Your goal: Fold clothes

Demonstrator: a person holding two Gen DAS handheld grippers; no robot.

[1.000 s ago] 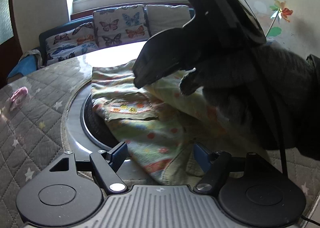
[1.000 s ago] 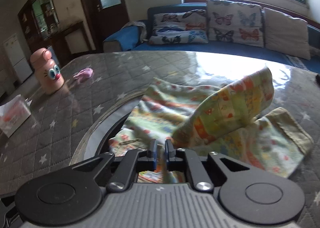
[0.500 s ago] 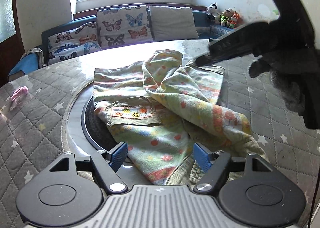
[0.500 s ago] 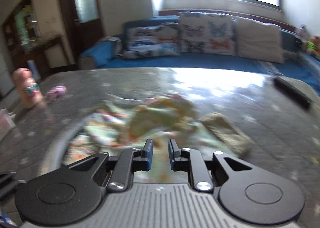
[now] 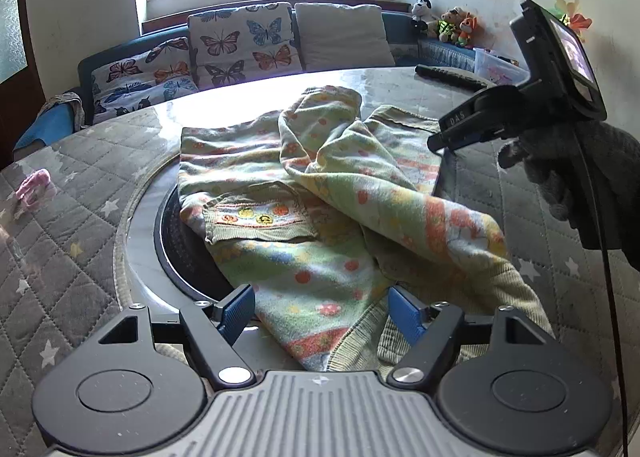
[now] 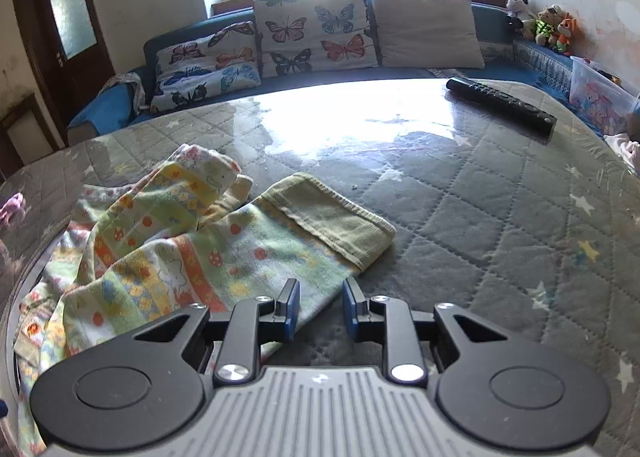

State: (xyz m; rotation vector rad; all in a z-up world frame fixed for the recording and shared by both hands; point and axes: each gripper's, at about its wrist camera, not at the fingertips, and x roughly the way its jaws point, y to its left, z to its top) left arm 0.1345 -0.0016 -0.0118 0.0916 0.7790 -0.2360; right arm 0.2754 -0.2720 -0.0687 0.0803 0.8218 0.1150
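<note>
Soft cloth on a glossy, quilted worktop

The garment (image 5: 320,193) is fuzzy, matt terry-like cloth with ribbed knit hems; the worktop (image 6: 480,217) is stitched grey quilting under a shiny clear cover that mirrors the window. Each hand-held gripper, left (image 5: 322,313) and right (image 6: 320,307), is matt black plastic with ridged blue pads and bright metal screws. The remote (image 6: 500,105) is smooth black plastic.

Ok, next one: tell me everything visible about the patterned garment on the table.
The garment is a small knitted piece, pale green with orange, yellow and blue bands, dots and little motifs, and ribbed olive cuffs and hem. It lies crumpled, partly folded over itself, on the quilted star-print table cover, partly over a dark round inset. One sleeve stretches toward the right gripper, whose jaws have just been opening and grip nothing. Its near hem lies between the open left gripper fingers.
</note>
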